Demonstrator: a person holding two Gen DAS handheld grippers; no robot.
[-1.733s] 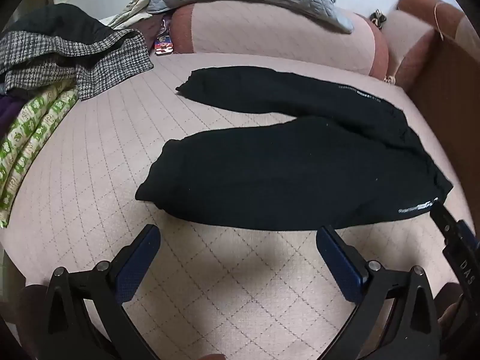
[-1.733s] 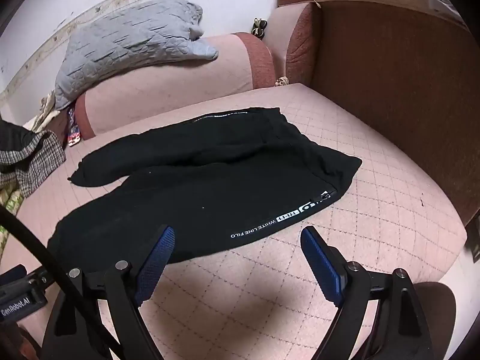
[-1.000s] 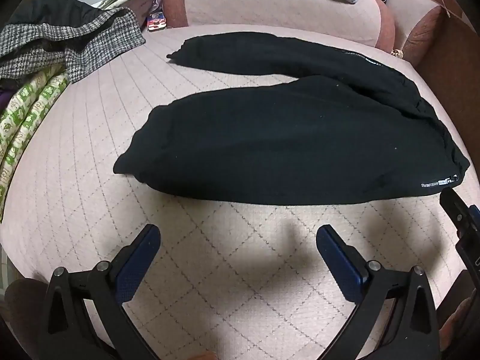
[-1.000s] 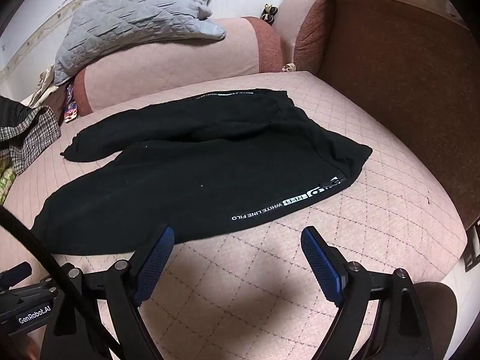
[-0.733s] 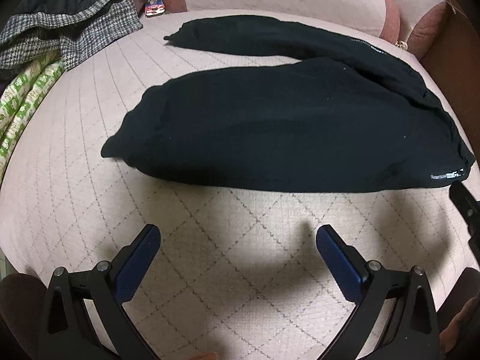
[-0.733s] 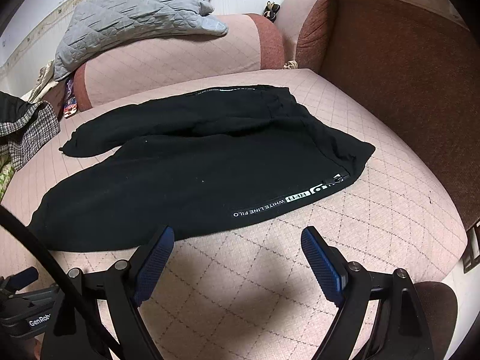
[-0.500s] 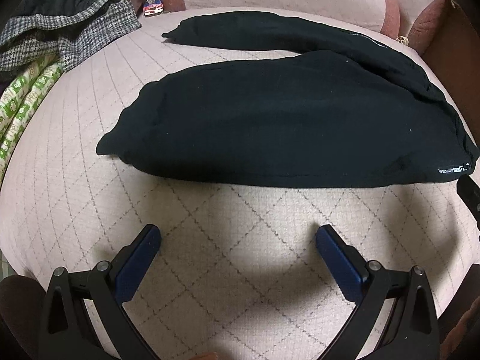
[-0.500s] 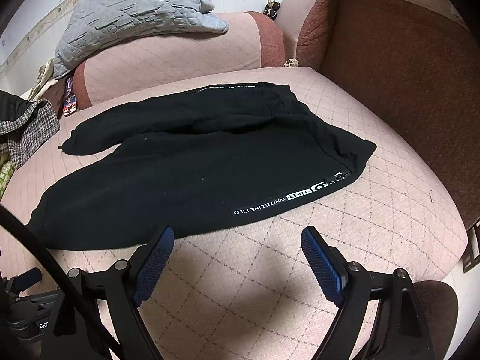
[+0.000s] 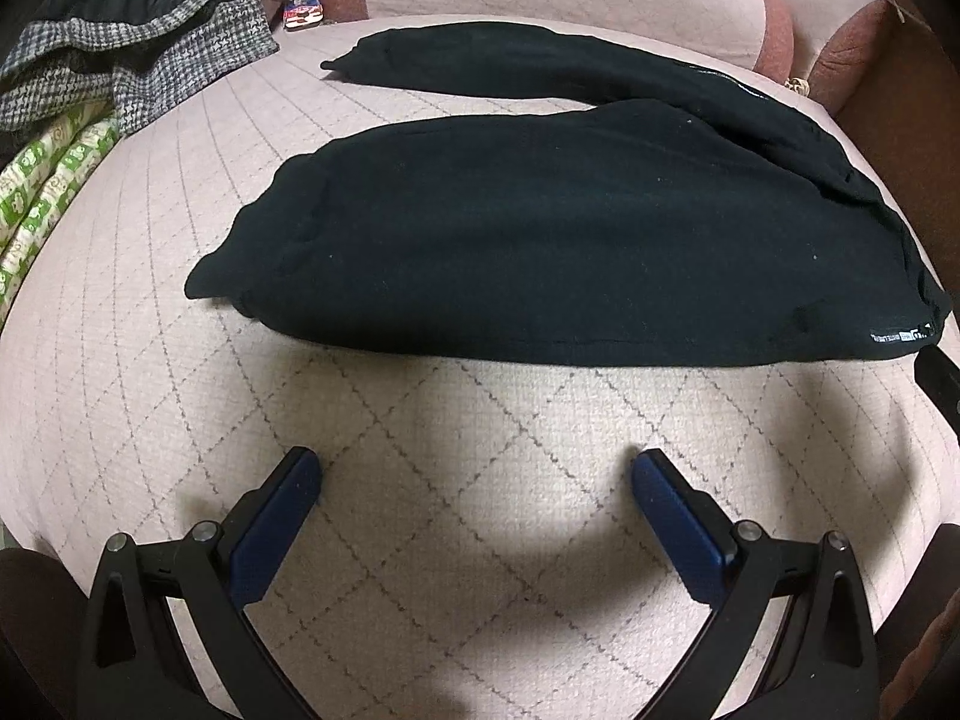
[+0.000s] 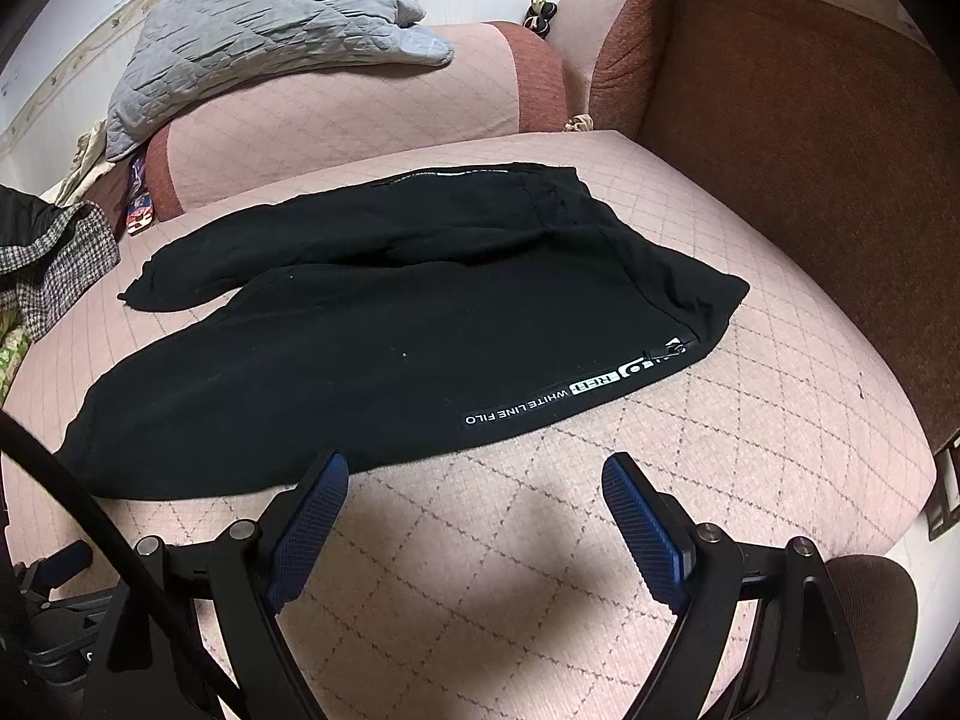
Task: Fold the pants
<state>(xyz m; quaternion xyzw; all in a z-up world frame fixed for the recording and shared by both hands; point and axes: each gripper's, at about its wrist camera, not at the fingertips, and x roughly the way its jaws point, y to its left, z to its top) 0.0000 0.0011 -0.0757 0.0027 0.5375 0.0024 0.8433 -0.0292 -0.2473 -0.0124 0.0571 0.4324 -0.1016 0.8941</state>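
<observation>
Black pants [image 9: 540,240] lie flat on the pink quilted sofa seat [image 9: 468,450], legs spread apart toward the left, waistband at the right. White lettering runs along the near leg's side seam [image 10: 540,399]. My left gripper [image 9: 474,468] hovers open just in front of the near leg's lower edge, nothing between its blue pads [image 9: 276,516]. In the right wrist view the same pants [image 10: 390,336] spread ahead, and my right gripper [image 10: 474,474] stands open close to the near edge by the lettering, holding nothing.
A pile of checked and green-patterned clothes [image 9: 108,78] sits at the left end of the seat. A grey quilted blanket [image 10: 258,24] drapes over the backrest [image 10: 336,114]. A brown armrest [image 10: 798,150] bounds the right side. The seat's front edge [image 10: 900,480] drops off at the right.
Both grippers have moved forward and lower toward the near edge of the pants, which now fill more of each view. The pants have not moved; both grippers stayed open.
</observation>
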